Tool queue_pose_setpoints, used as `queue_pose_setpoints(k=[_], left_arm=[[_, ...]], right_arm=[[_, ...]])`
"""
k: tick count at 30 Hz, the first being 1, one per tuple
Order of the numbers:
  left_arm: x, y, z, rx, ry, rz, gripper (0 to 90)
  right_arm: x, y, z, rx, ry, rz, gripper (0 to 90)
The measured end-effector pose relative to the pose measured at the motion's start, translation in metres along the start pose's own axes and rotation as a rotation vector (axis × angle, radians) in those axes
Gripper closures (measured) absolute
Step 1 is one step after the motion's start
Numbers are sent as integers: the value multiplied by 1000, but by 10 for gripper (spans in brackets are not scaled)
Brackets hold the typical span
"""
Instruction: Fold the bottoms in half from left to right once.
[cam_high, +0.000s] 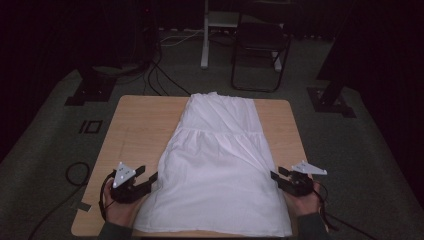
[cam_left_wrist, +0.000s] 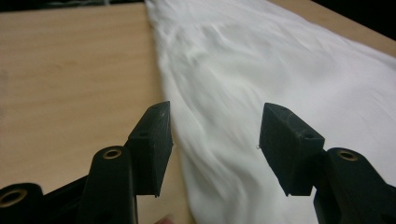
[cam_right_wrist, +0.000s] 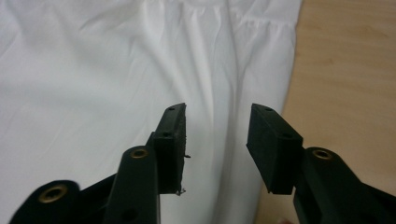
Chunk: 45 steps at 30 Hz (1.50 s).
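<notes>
While flanking the near part of the white garment (cam_high: 216, 170), left gripper (cam_high: 151, 179) and right gripper (cam_high: 275, 178) both with jaws apart, nothing clamped; garment between them, long axis running away toward the far edge of the table (cam_high: 135, 130); equally near; counted: one garment, two grippers.

Left gripper (cam_left_wrist: 215, 135) jaws apart above white garment (cam_left_wrist: 280, 70) edge (unheld), wooden table (cam_left_wrist: 70, 70).

A grey carpeted floor (cam_high: 45, 130) lay dim around the light wooden table (cam_high: 135, 130); a black metal-framed chair (cam_high: 260, 45), perhaps folding, stood behind.
</notes>
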<state>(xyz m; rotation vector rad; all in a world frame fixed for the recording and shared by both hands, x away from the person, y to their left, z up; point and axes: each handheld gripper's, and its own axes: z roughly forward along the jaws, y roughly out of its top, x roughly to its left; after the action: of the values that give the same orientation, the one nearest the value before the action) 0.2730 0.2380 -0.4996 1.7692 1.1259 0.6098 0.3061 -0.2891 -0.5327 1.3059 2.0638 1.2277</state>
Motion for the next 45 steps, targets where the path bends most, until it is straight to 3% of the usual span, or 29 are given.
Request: queue_pose_setpoints(k=[6,10,13,14,15,16,17,18,21,23,25,28,30,35,39,42,45], left_arm=[[22,4,43,38,3,-40,423],[23,2,61,50,-10,-58,418],[17,0,69,67,-26,-37,414],[15,0,71,72,-29,-30,411],[13,-1,72,77,-29,-21,406],[12,-1,73,84,-27,-15,403],[11,-1,74,88,-30,-12,403],[10,-2,74,89,-28,-10,402],[10,-1,73,93,-26,-9,402],[12,2,71,79,-16,-11,401],[14,7,69,55,-10,-25,397],[17,19,70,34,3,-23,396],[20,30,77,46,1,-19,379],[20,49,116,119,-11,-6,349],[22,46,146,167,2,-29,357],[23,38,157,177,-16,-66,433],[26,31,158,171,-73,-101,646]], right_arm=[[-15,33,54,26,21,11,577],[-20,47,90,59,31,25,539],[-21,49,110,95,36,34,541],[-21,49,115,117,41,34,639],[-20,50,118,137,44,18,795],[-18,50,117,134,24,-2,890],[-15,52,110,100,-15,-26,895],[-13,57,96,26,-41,-22,897],[-11,66,64,-100,-123,-24,897],[-15,65,60,-63,-181,-51,895],[-23,57,69,11,-204,-43,894],[-35,39,87,83,-206,-5,893],[-37,33,93,100,-202,13,892],[-37,28,101,121,-206,12,891],[-39,28,100,114,-193,30,889],[-40,27,100,108,-184,32,888],[-40,26,100,101,-183,30,888]])
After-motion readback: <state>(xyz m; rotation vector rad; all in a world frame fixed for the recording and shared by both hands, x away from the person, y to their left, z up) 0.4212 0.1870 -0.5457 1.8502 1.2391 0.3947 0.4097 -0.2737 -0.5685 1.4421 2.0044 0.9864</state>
